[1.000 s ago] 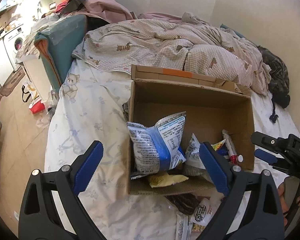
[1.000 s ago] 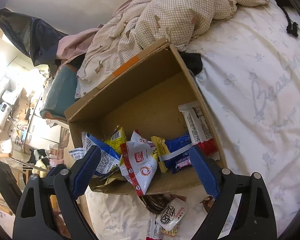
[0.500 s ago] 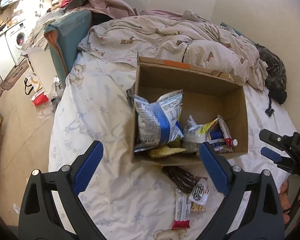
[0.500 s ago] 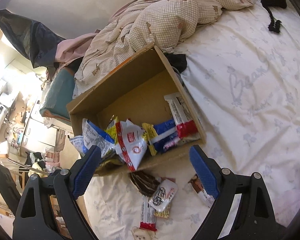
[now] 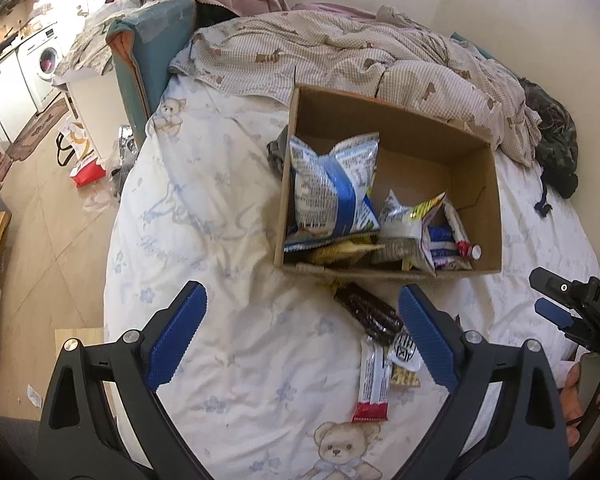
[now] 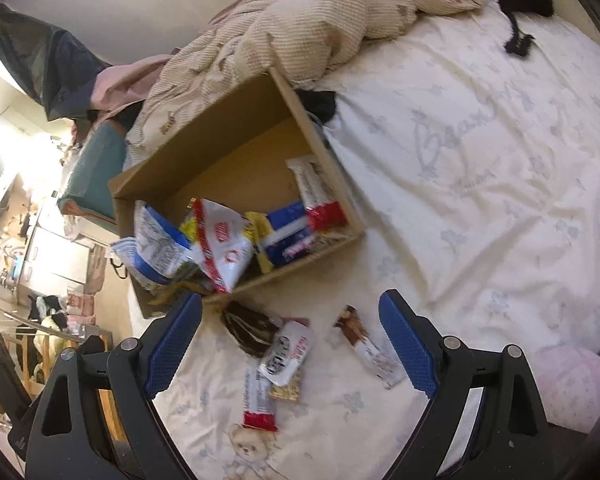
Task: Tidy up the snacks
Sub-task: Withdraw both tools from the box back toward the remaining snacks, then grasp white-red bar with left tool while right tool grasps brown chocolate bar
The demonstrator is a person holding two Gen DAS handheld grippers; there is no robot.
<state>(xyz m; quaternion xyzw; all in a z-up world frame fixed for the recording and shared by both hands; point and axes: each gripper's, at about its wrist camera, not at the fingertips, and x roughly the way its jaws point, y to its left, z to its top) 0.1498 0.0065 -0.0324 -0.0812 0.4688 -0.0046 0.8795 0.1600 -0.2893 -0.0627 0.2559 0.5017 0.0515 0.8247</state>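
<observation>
Beside the right finger (image 5: pixel 428 340) of the left gripper (image 5: pixel 300 340), loose wrappers (image 5: pixel 404 354) lie partly hidden. Cardboard box (image 5: pixel 496 200) holds snack bags (image 5: pixel 332 190). Right gripper (image 6: pixel 290 340) and left gripper both gape wide, empty.

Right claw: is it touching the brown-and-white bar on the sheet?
Apart. The right wrist view shows the open right claw above the sheet, with the brown-and-white bar lying between its fingers, clear of both.
</observation>
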